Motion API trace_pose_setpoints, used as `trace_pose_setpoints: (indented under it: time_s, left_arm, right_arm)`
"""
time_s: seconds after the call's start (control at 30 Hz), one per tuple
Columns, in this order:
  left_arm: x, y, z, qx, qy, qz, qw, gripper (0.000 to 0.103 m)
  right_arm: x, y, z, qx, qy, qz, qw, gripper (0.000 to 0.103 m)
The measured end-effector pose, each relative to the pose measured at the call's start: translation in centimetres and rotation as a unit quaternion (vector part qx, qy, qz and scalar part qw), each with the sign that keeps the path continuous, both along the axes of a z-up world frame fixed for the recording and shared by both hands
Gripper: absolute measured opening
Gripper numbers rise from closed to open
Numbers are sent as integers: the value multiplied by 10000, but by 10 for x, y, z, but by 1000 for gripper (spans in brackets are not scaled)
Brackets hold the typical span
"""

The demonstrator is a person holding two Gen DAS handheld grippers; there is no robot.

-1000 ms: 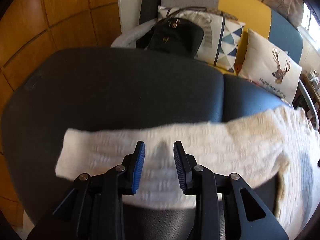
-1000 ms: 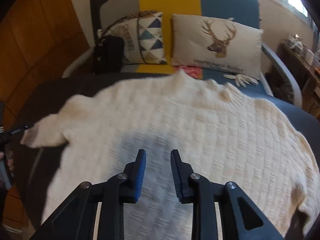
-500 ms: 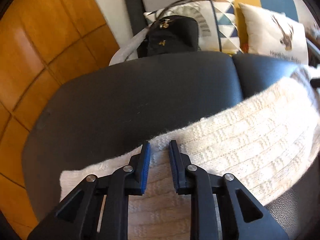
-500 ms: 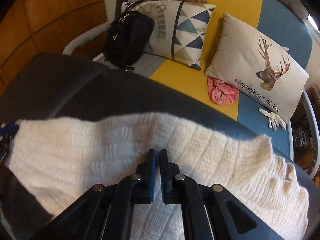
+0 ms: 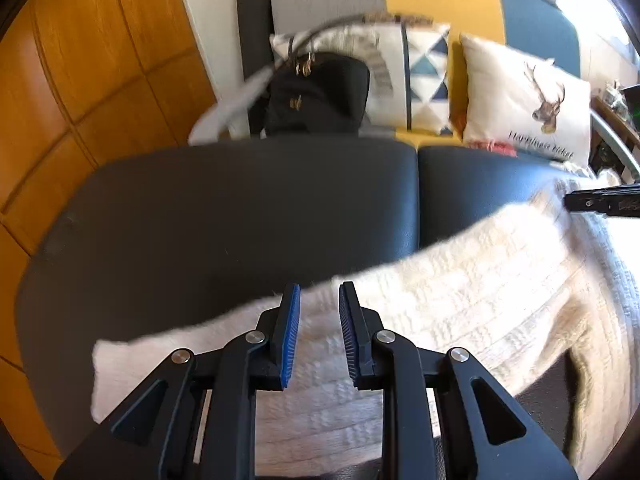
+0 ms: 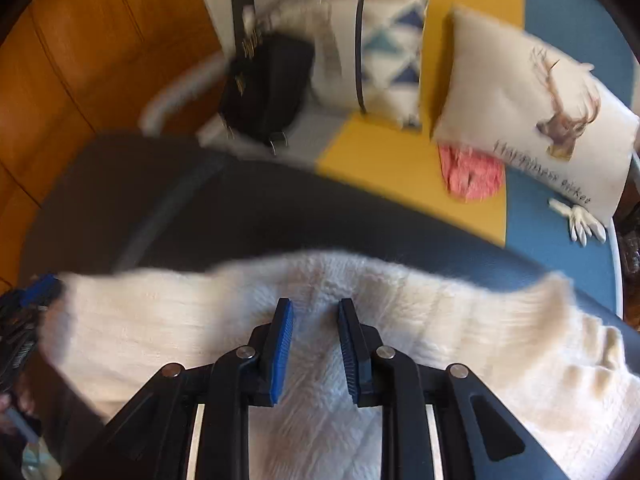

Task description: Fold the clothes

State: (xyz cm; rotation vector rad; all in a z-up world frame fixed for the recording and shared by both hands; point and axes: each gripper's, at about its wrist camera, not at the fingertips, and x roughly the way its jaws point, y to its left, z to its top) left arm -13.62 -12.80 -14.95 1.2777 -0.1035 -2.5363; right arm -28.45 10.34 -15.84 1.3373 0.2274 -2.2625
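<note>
Sweater [image 5: 460,304] lies lengthwise left-to-right on dark cushion [image 5: 240,216]; both grippers' fingers [image 5: 289,320] parted, empty.

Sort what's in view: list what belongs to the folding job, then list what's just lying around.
Job: cream knit sweater, left gripper, right gripper, dark cushion under the sweater.

Lying about: black handbag, triangle pillow, deer pillow, pink cloth, white glove.

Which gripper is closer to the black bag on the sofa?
Left, probably. The left gripper points nearly straight at the black bag; the right gripper has the bag far to its left.
</note>
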Motion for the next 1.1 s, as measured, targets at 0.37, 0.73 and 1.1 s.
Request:
trace_pose_setpoints:
  time_s: [0.37,0.73,1.1]
  left_arm:
    - [2,22,16,175,425,-31,9989,44]
    - [-17,139,71,558,935,-1209,9867,35]
    - [-74,256,8,313,91,-1813,9829,36]
  right_arm:
    - [25,105,40,-443,173,-692,9965,22]
    - [32,284,31,428,43,-2110,9765,24]
    - [25,294,8,197,118,-2017,9792,25]
